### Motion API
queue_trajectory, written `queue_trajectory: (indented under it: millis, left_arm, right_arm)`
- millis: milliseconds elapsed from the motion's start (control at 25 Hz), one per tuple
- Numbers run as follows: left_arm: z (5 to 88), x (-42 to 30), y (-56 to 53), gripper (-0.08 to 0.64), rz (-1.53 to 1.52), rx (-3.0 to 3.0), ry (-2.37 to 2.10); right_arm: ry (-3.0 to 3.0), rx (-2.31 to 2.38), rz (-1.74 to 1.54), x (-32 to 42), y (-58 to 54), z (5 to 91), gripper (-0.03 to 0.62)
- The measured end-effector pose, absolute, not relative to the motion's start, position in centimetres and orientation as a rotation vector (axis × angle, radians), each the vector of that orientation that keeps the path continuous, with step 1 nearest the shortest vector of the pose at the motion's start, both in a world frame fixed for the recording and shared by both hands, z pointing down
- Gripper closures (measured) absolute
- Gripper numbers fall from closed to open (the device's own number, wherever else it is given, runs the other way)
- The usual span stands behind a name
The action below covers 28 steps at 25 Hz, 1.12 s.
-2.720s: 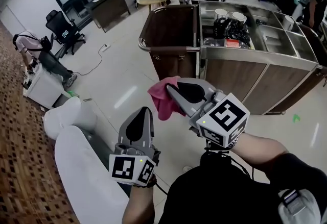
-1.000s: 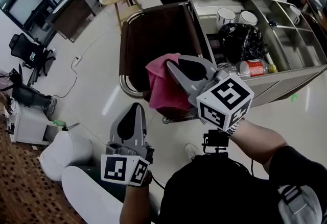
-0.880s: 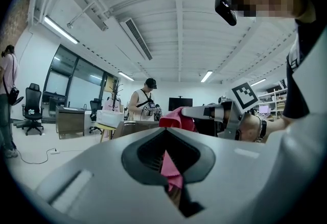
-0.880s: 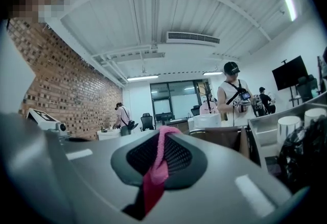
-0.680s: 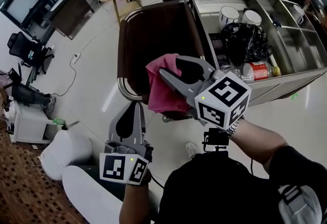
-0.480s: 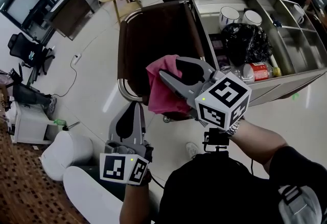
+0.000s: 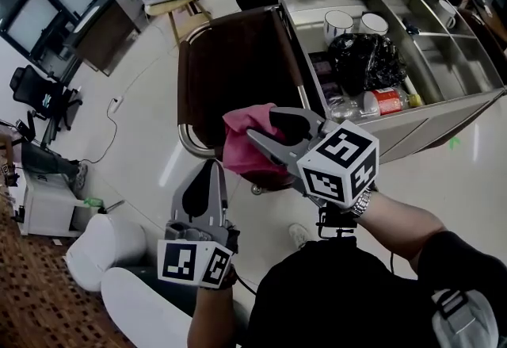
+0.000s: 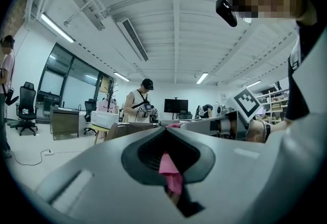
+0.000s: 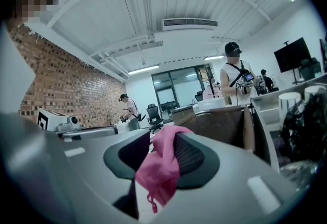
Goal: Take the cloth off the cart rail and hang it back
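Head view, left to right: left gripper low, jaws together, empty; pink we glimpse through its slot is cloth beyond. Cart rail bends round near end of cart. Cloth bunched over that end, between jaws of right gripper, which stand apart and have just been opening. Whether cloth already rests on rail, we cannot tell. Risks as we judge them: cloth only half over rail slides to floor; fold caught on pad drags off as we withdraw.
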<state>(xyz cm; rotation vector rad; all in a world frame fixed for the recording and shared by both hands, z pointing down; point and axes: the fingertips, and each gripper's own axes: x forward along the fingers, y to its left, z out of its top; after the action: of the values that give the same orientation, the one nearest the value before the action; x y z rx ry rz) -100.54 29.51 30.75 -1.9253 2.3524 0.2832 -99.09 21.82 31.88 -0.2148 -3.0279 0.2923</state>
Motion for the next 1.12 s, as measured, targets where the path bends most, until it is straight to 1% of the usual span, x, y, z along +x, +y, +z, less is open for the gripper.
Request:
queue_trajectory:
  millis: [120, 280, 360, 480, 640, 720, 1120]
  left_arm:
    - [30.8, -100.2, 29.8, 0.557, 0.29, -1.95, 2.35]
    - [30.9, -99.6, 30.3, 0.557, 0.293, -1.977, 2.334]
    - [31.3, -98.7, 30.7, 0.557, 0.284, -1.995, 2.321]
    - [31.4, -97.4, 31.8, 0.557, 0.274, -2.008, 2.31]
    - [29.7, -97.6, 32.4, 0.557, 0.279, -2.015, 2.293]
    - [29.1, -97.5, 31.8, 0.557, 0.276, -2.026, 2.287]
    - [30.4, -96.1, 32.6, 0.557, 0.282, -2.07, 2.231]
  right_arm:
    - [-2.998, -0.189, 0.311, -98.5, 22.2, 32.6, 0.439]
    - [-2.979, -0.154, 0.317, -97.7, 22.6, 33.3, 0.434]
    - [-2.97, -0.135, 0.324, -97.0, 23.0, 33.9, 0.406]
    - [-2.951, -0.111, 0.322, -95.7, 24.0, 34.5, 0.343]
    - [-2.943, -0.053, 0.279, -95.9, 24.2, 33.2, 0.264]
    - [-2.952, -0.015, 0.25, -95.7, 23.3, 32.3, 0.241]
    - [-3.017, 0.037, 0.218, -93.9, 24.2, 32.1, 0.238]
